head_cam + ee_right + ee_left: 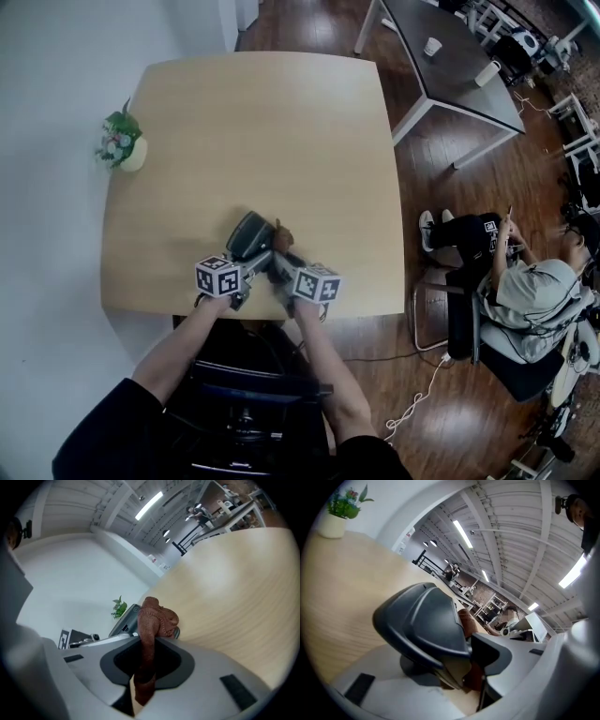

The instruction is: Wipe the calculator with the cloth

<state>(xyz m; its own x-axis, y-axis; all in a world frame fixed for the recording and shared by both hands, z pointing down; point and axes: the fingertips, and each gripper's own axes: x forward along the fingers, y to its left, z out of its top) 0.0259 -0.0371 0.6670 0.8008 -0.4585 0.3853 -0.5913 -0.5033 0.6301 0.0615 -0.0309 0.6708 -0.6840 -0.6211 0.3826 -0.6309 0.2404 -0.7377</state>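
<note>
My left gripper (451,662) clamps a dark grey calculator (423,620), tipped up so that its smooth back fills the middle of the frame. One rim sits hard against the dark pad of the jaw at frame right, while the other jaw's pad is hidden beneath it. A brown cloth (466,620) shows just behind the calculator and again below it, between the jaws. To the left runs the pale wooden table (337,592), a potted plant (340,510) at its far corner beside a white wall; strip lights (461,532) cross the ceiling above
</note>
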